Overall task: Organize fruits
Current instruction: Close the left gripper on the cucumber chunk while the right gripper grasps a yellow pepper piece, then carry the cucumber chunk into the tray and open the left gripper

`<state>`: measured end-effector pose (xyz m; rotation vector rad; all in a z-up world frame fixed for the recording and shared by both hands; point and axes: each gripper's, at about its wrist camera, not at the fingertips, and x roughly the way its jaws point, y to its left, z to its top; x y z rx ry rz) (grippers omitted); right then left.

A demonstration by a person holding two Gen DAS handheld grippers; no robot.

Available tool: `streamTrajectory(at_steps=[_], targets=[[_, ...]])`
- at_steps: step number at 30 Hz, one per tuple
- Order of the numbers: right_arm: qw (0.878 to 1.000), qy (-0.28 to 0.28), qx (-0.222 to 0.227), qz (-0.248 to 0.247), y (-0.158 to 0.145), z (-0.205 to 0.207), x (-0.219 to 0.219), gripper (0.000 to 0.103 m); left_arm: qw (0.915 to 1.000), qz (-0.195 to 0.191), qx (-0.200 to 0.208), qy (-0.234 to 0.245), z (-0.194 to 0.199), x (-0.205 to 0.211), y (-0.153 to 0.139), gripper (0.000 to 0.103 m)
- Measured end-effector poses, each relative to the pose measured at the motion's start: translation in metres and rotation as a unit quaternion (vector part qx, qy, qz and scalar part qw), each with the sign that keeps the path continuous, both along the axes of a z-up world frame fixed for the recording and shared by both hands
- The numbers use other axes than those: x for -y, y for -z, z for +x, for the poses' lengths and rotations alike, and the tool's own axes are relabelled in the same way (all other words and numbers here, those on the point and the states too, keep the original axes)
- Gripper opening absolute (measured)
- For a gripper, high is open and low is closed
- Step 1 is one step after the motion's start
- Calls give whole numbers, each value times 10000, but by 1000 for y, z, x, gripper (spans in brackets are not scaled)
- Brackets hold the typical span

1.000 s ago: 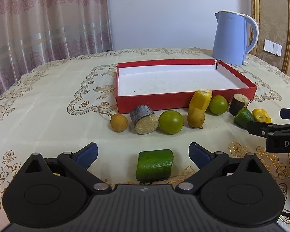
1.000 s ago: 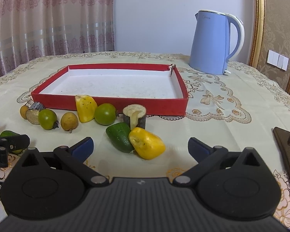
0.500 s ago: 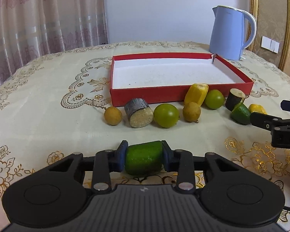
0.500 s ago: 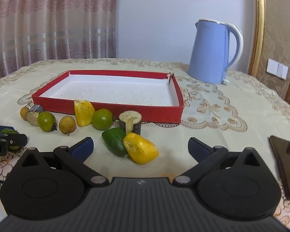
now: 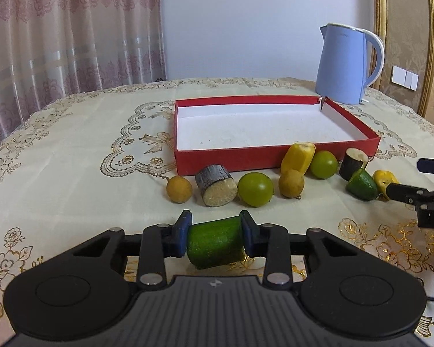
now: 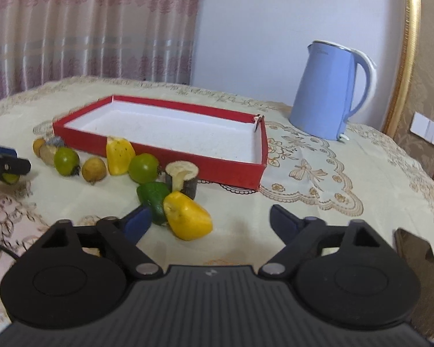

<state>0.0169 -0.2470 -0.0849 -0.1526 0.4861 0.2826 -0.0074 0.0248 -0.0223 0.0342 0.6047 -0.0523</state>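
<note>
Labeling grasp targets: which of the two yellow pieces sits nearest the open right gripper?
The yellow piece lying between the right gripper's open fingers, touching the green wedge. The other yellow piece leans on the red tray, farther back.

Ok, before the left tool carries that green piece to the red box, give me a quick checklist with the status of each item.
1. Left tool shut on the green cucumber piece: ok.
2. Piece lifted off the tablecloth: cannot tell.
3. Red box has bare floor to receive it: ok.
4. Path ahead: a dark-skinned stub and a green round fruit lie between tool and box, so go over them: not ok at table height.
5. Right tool open and off to the side, by the yellow piece: ok.
</note>
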Motion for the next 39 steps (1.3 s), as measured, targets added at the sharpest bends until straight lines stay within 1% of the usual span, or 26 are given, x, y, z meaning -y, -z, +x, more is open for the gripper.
streamTrajectory(at_steps=[1, 2, 3, 4, 6, 11, 12, 13, 14, 17, 21, 26, 31, 35, 37, 39], targets=[[9999, -138, -62, 19, 0, 3, 2, 66, 10000, 14, -9, 9, 0, 1, 1, 35], [9995, -266, -137, 39, 0, 6, 4, 55, 10000, 27, -23, 18, 1, 1, 1, 35], [9992, -367, -184, 23, 0, 8, 5, 49, 10000, 33, -38, 20, 1, 2, 2, 35], [9987, -470, -190, -23, 1, 9, 4, 49, 10000, 36, -44, 35, 2, 2, 2, 35], [9972, -650, -261, -271, 2, 11, 0, 49, 10000, 51, -44, 62, 2, 4, 2, 35], [9936, -885, -193, -680, 7, 13, -12, 49, 9999, 73, -36, 76, 3, 7, 2, 35], [9925, -946, -187, -756, 7, 14, -15, 46, 9999, 74, -42, 88, 4, 9, 2, 35], [9917, -1021, -197, -752, 6, 15, -16, 41, 9999, 75, -45, 94, 4, 10, 2, 35], [9914, -1054, -218, -746, 5, 16, -16, 32, 9999, 81, -44, 110, 4, 11, 2, 35], [9911, -985, -280, -850, 4, 17, -16, 29, 9998, 95, 13, 160, 2, 13, 0, 35], [9947, -793, -255, -610, 0, 15, -7, 24, 9998, 66, 110, 183, 1, 12, -6, 35], [9971, -691, -211, -239, -1, 8, 3, 24, 9993, -147, 229, 257, 3, 8, -14, 35], [9976, -651, -70, 218, -10, 5, 11, 23, 9989, -146, 383, 247, 4, 7, -20, 35], [9963, -679, 102, 524, -21, 2, 15, 23, 9981, -220, 504, 275, 11, 5, -30, 34], [9951, -675, 215, 685, -27, 0, 18, 23, 9978, -184, 581, 263, 18, 6, -36, 31], [9941, -640, 326, 809, -32, 0, 21, 23, 9971, -67, 720, 221, 27, 10, -43, 31]])
